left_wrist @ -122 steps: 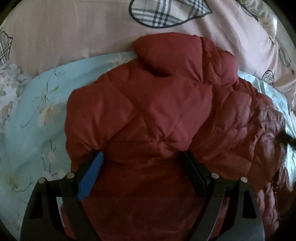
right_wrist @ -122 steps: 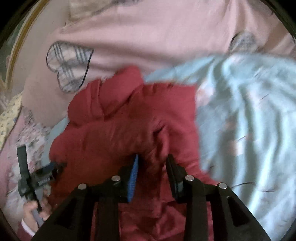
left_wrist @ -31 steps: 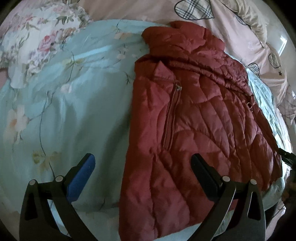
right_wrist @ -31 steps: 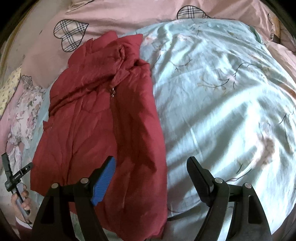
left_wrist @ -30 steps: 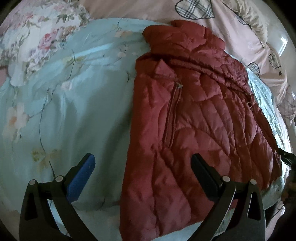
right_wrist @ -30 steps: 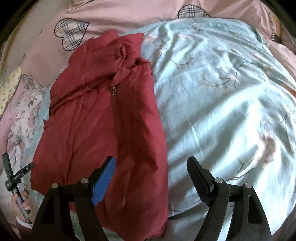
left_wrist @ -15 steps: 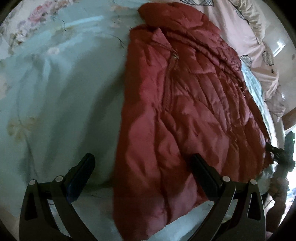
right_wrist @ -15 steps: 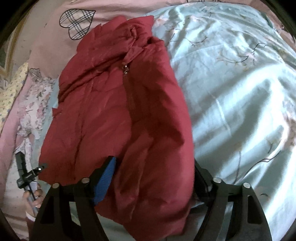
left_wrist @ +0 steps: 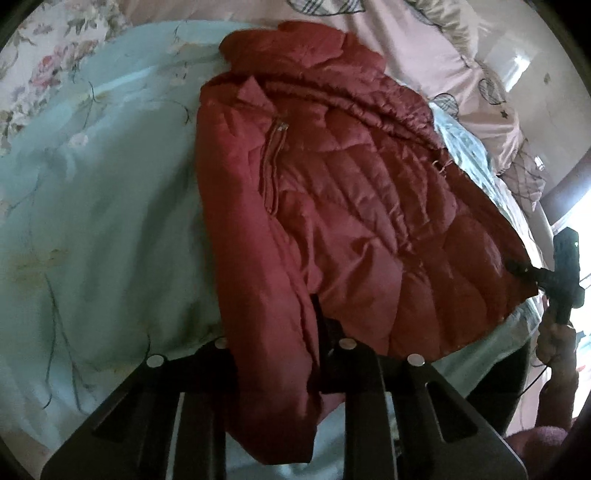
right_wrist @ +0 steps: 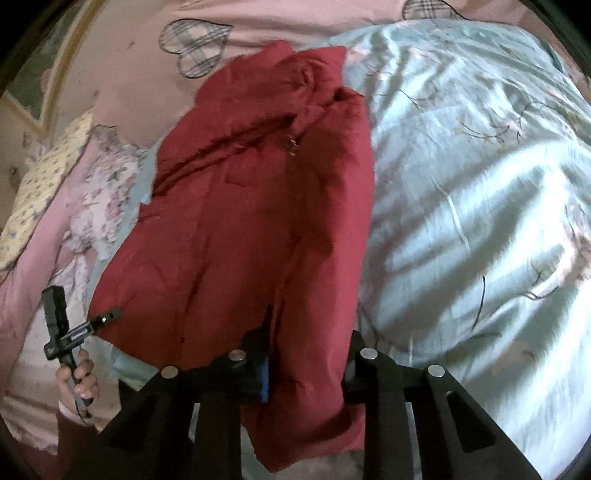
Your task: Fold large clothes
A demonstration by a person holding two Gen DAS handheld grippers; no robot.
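Below both cameras, a red quilted jacket (left_wrist: 351, 206) lies lengthwise on a pale blue floral quilt (left_wrist: 96, 221), collar toward pink bedding (right_wrist: 258, 33) with plaid hearts. Its zipper runs down from the collar. The left gripper (left_wrist: 273, 332) is narrowing onto the jacket's near hem, with a thick fold of red fabric bunched between its jaws. The right gripper (right_wrist: 306, 354) is likewise closing on the hem's other corner, cloth filling the gap beside its blue pad. Each view shows the other gripper at the jacket's far edge, held by a hand (right_wrist: 77, 380).
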